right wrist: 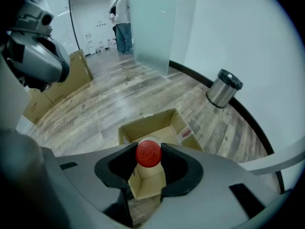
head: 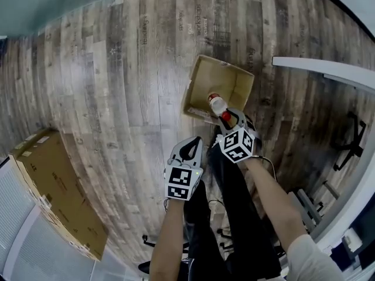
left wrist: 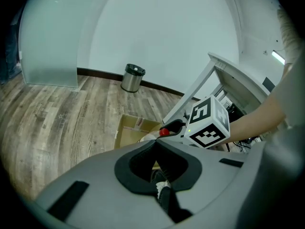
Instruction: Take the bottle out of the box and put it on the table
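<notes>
A bottle (head: 218, 105) with a red cap (right wrist: 148, 153) hangs over the open cardboard box (head: 202, 81) on the wood floor. My right gripper (head: 227, 117) points steeply down and is shut on the bottle's neck just under the cap. In the right gripper view the cap sits between the two black pads, with the box (right wrist: 147, 125) right below. My left gripper (head: 190, 148) is nearer to me, left of the right one, with its tips together and nothing in them. In the left gripper view the box (left wrist: 131, 128), the red cap (left wrist: 164, 131) and the right gripper's marker cube (left wrist: 207, 123) show beyond its jaws.
A white table (head: 328, 69) stands right of the box. A large flat cardboard carton (head: 58, 192) lies at the left. A metal bin (right wrist: 224, 87) stands by the wall. A person (right wrist: 125, 18) stands far off beside a glass partition. My own legs are below the grippers.
</notes>
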Available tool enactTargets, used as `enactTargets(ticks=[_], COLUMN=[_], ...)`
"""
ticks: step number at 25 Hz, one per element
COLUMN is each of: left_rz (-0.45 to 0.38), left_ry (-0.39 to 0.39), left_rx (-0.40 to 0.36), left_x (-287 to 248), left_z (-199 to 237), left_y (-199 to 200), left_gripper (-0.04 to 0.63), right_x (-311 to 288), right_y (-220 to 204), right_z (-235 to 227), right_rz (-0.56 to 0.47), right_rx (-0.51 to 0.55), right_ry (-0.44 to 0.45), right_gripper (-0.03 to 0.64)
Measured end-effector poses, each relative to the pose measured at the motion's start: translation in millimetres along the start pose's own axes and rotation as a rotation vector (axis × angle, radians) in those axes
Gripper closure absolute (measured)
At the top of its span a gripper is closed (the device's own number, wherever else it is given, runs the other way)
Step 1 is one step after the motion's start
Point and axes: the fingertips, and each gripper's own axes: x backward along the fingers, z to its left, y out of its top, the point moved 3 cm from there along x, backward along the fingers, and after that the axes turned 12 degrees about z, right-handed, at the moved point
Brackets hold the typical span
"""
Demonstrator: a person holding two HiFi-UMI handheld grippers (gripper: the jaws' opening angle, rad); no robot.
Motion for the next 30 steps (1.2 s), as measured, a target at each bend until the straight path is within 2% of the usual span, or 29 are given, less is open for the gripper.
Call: enactTargets(ticks=[6,15,22,25,30], left_rz=[-0.023,-0.031,-0.042,-0.044,-0.057], left_ry=[-0.036,-0.131,-0.255,-0.324,-0.390], left_rx=[-0.100,-0.309,-0.452,-0.514,-0.625], left_x=[44.9,140.5,218.6,242.3,268.8], left_z=[-31.2,-116.0,-222.1,-271.2,-355.0], left_y=[31.2,79.4,104.2,118.0,133.6], left_gripper=[0.580,0.580,0.580,0.580,0.580], right_x=[91.0,269.5,428.1,492.3,584.9], right_y=[13.8,5.0,-29.4,-48.9,-90.7], right_z=[0.3,11.6,20.5,15.0,12.4], right_rz=[-0.069,-0.025,0.008,0.029,0.034], right_rx=[-0.033,0.043,0.033,0.012,-0.039], right_ry=[-0.032,0.004,-0.004,-0.020,-0.043], right_gripper=[0.437,0.436,0.436,0.436,0.436])
